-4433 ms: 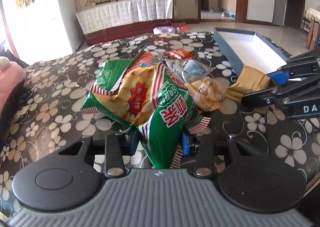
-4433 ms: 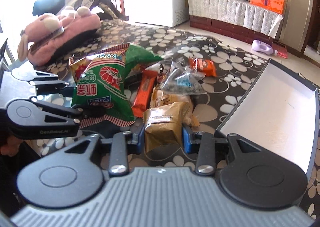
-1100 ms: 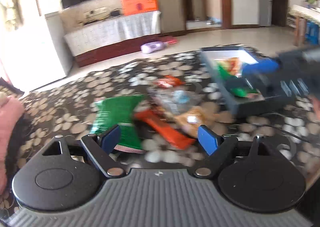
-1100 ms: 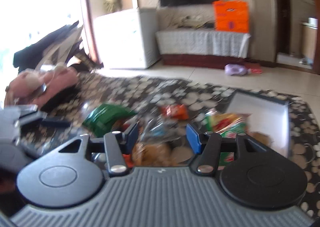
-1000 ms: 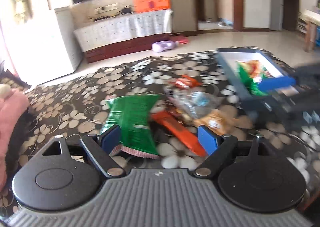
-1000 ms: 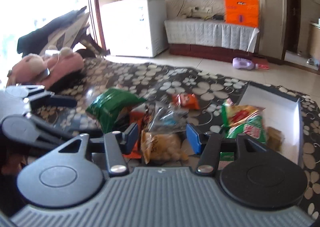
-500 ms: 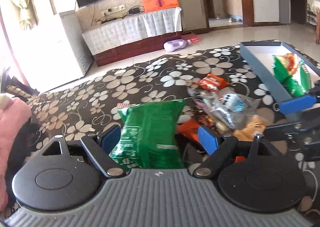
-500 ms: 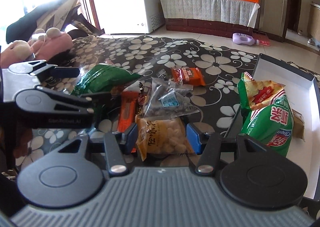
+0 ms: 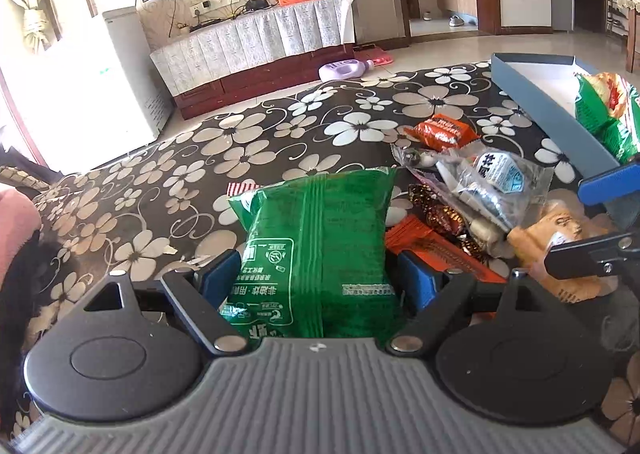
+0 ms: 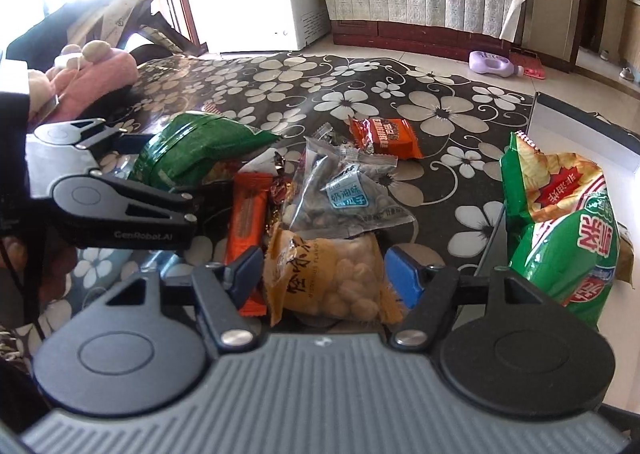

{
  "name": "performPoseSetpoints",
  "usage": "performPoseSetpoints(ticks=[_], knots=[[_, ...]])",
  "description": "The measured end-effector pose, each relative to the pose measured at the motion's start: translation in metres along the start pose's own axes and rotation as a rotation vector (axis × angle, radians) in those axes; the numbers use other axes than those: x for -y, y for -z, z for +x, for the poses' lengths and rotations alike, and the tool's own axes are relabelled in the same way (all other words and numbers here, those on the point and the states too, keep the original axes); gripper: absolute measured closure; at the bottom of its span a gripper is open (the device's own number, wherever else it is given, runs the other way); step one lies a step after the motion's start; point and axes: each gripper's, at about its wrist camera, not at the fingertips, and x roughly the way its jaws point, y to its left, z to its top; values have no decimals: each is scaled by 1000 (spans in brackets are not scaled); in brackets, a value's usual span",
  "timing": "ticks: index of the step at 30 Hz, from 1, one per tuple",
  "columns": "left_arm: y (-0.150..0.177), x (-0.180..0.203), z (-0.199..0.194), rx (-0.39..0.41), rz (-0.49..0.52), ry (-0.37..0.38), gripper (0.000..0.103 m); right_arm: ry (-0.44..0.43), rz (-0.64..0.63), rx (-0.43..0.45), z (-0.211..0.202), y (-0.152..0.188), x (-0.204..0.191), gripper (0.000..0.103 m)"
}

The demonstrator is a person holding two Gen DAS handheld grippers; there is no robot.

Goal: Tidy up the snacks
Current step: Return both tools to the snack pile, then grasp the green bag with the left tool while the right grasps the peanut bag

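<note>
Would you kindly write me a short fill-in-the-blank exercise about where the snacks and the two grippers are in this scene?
1. The dark green snack bag lies between the fingers of the ____ gripper.
2. The yellow peanut packet sits between the right gripper's ____ fingers, which are opening.
3. The green and red shrimp-chip bag already lies in the ____.
4. The orange wafer bar lies on the ____ tablecloth.

Missing words: left; blue; box; floral
</note>
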Motion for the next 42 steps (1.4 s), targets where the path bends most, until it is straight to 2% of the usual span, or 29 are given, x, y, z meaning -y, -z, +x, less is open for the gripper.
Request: performPoseSetpoints(ticks=[5, 12, 16, 21, 25, 30, 42], knots=[[1, -7, 9, -5, -23, 19, 12, 6, -7, -65, 14, 1, -2, 30], [2, -11, 12, -7, -47, 33, 12, 4, 6, -57, 16, 2, 0, 30], [3, -15, 14, -14, -88, 55, 13, 29, -59, -68, 21, 3, -8, 29], [3, -15, 12, -18, -107, 68, 23, 13, -40, -78, 16, 1, -5, 37], [3, -14, 11, -25, -127, 64, 26, 14, -81, -81, 11, 4, -8, 40], [4, -13, 7, -30, -128, 46, 34, 6, -96, -47, -3, 3, -11, 40], [3, -8, -13, -2, -99, -3, 36, -28, -111, 55, -38, 1, -12, 40]])
